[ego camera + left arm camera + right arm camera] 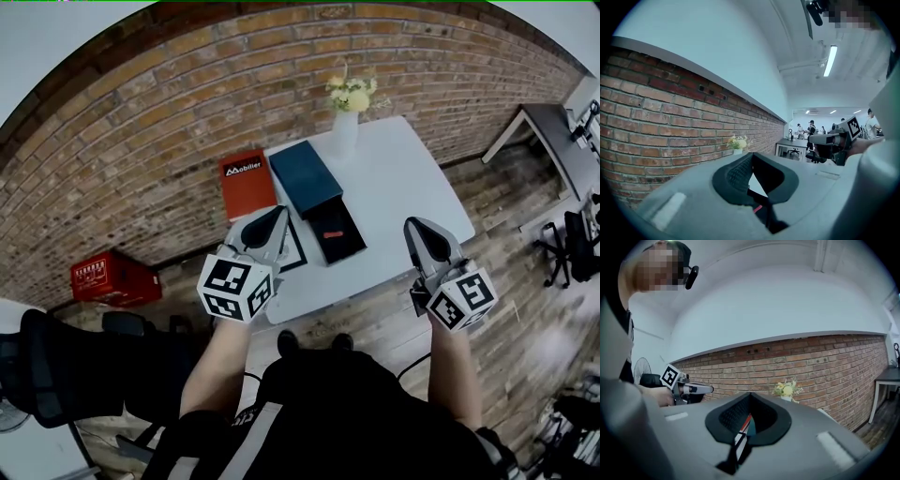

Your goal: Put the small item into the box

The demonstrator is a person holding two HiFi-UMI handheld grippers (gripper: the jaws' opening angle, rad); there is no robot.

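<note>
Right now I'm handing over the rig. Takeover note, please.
Left gripper: shut, empty, over the near-left edge of the white table.
Right gripper: shut, empty, near the table's near-right corner.
Dark blue box lies mid-table. A black tray at its near end carries a small red thing, which may be the item.
Done: no grasp yet.
Left: pick up the small item and put it into the box.

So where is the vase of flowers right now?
In the head view, the vase stands at the far edge of the table, by the brick wall, just beyond the blue box.
</note>
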